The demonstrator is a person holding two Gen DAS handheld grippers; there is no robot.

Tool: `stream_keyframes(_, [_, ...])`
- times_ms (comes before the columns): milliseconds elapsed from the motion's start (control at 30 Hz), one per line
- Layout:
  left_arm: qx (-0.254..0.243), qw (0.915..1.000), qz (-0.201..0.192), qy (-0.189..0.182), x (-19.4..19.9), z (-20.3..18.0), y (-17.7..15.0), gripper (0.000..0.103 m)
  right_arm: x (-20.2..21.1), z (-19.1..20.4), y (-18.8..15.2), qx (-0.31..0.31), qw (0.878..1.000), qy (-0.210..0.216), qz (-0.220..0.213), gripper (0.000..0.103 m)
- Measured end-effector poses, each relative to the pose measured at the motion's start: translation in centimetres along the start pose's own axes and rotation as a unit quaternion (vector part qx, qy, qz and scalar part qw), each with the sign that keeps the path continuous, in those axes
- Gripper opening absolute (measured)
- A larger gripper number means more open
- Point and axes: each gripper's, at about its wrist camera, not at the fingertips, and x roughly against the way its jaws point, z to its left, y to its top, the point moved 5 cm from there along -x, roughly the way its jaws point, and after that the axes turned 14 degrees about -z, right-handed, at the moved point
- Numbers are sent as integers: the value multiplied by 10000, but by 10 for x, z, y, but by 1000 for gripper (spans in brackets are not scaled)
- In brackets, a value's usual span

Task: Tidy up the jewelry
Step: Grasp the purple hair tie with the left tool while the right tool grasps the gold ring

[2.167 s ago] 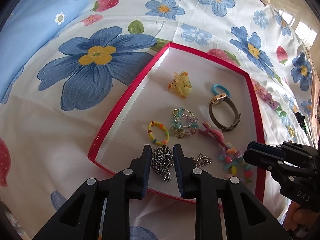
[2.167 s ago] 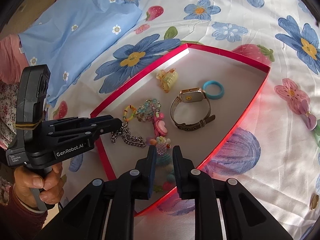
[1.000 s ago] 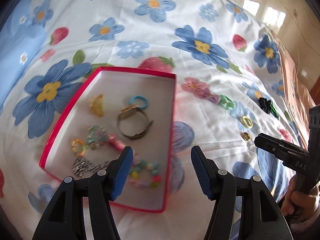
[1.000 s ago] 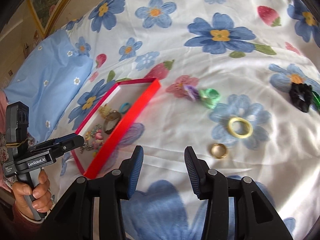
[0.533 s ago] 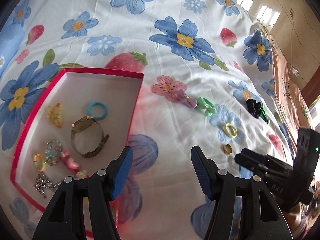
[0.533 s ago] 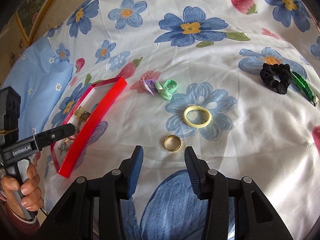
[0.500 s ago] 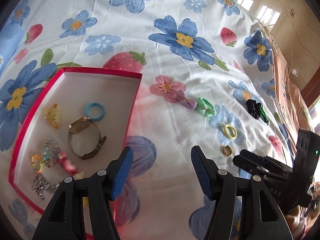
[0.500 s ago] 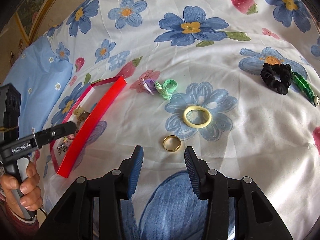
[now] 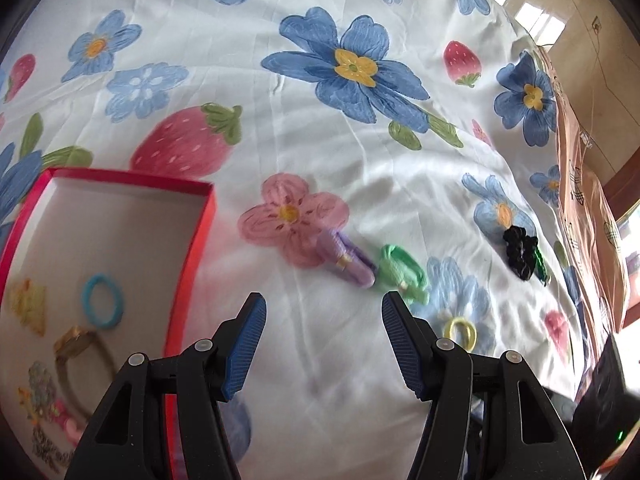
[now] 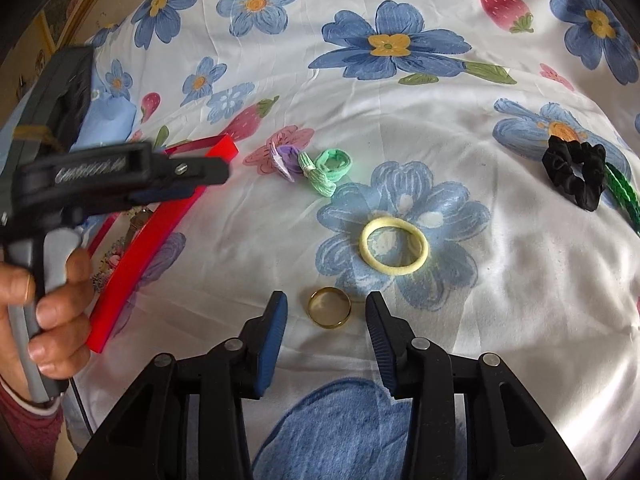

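Inspection of progress: the red box (image 9: 188,276) sits on the floral bedsheet (image 9: 320,140) and already holds part of the collection. In it I count a blue ring-shaped band (image 9: 102,300), a yellow hair claw (image 9: 28,304), a wristwatch (image 9: 76,344), and, blurred at the lower edge, a beaded bracelet and a metal chain that I cannot separate cleanly. That portion I judge done.

Outstanding items lie loose on the sheet, all outside the box: a gold ring (image 10: 329,307), a pale yellow hair tie (image 10: 394,250), a green hair tie (image 10: 328,170) touching a purple hair tie (image 10: 286,156), and further off a black scrunchie (image 10: 576,172) with a green braided piece (image 10: 624,196) beside it. By my reckoning roughly half the work remains.

My right gripper (image 10: 323,316) points down at the gold ring, which lies between the fingertips. The jaws are closing, but the pads have not met the ring; gaps show on both sides. It is not yet held.

My left gripper (image 9: 323,336) stands with its jaws apart and nothing in them, over bare sheet just short of the purple and green ties, with the box's near wall at its left.

Next step, in my judgement: finish the pinch on the ring and carry it to the box.
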Motion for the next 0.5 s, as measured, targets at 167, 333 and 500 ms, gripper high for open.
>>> stream_keyframes(167, [50,9999,126,21,-39,-3,7,53,0,-3,0,57,10000,-29,-11,23])
stream_keyframes(333, [-34,9995,318,-27,-63,-4,1,18,4,-5,1,-51,9999,67,-56,23])
stream_keyframes(500, [-67,9996,235,-151,-47,-6,-3,12,11,-8,3,-192,9997,153,-93,23])
